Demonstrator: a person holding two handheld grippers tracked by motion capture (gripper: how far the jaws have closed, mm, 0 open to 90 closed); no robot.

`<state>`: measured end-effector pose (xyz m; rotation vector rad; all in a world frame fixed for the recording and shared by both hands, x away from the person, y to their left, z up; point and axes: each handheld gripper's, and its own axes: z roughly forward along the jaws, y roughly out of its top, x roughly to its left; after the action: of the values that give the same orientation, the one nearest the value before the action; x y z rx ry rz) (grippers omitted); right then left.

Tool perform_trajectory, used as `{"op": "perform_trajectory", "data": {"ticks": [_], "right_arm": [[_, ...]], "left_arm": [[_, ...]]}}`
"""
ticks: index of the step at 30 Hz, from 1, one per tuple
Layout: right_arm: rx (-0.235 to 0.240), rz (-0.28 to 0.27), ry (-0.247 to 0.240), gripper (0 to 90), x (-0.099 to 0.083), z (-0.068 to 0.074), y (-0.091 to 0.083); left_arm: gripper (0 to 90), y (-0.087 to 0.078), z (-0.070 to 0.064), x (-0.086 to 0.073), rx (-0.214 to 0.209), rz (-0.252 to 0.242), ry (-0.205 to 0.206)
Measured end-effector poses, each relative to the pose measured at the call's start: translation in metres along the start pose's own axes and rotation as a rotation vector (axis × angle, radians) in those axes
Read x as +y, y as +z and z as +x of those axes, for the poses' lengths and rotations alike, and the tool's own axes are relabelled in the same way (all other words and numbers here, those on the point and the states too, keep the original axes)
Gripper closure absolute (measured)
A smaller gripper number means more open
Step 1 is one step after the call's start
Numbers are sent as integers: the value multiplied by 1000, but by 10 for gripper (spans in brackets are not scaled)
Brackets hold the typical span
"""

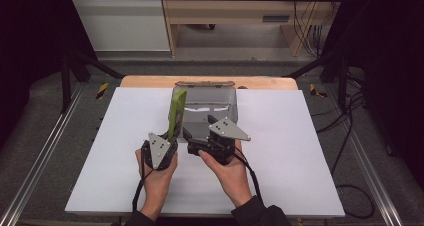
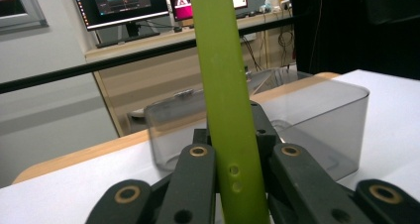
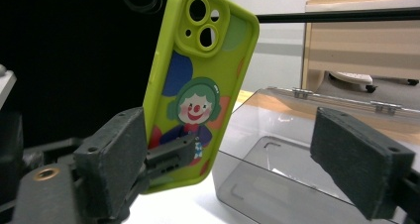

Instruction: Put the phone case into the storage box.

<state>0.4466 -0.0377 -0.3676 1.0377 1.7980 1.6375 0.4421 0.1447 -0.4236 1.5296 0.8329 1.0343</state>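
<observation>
Desk point(image 1: 280, 151), covered w/ a white sheet, carries everything; a wood strip shows at its far edge. Near edge is cut off by the bottom of the high view.

Clear smoky plastic box point(image 1: 207, 103) sits at the far-middle of the desk, open on top; what looks like a hinged lid lies behind it, hard to make out. In the left tool view its lower left part is hidden behind the jaws.

Green phone case point(image 1: 176, 112) stands upright on its short end, just left of the box's front corner, above the desk. Right tool view shows its back w/ a clown print & camera cut-outs point(image 3: 200, 23); the bottom end is hidden by tool parts.

Left tool point(image 1: 167, 141) is pinching the phone case at its lower end, jaws pressed on both faces.

Right tool point(image 1: 200, 131) is spread wide, jaws apart, just beside the case & in front of the box; whether a jaw touches the case I can't tell.
</observation>
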Motion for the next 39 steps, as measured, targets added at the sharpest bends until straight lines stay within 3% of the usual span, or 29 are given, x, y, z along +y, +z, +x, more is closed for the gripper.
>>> {"op": "perform_trajectory", "data": {"ticks": [4, 8, 15, 20, 32, 39], "right_arm": [[10, -34, 52, 234, 5, -8, -4], [26, -55, 65, 323, 13, -14, -8], [47, -26, 90, 413, 20, -19, -4], [80, -15, 111, 485, 21, -18, -2], [109, 33, 141, 543, 21, -15, 9], [86, 44, 145, 541, 22, -13, 12]], "left_arm": [[841, 6, -11, 2, 3, -14, 2], [841, 12, -20, -1, 8, -18, 3], [841, 15, -36, -1, 19, -49, 35], [841, 16, -39, -1, 27, -55, 46], [841, 17, -46, 2, 52, -75, 92], [841, 17, -48, 2, 68, -73, 109]]}}
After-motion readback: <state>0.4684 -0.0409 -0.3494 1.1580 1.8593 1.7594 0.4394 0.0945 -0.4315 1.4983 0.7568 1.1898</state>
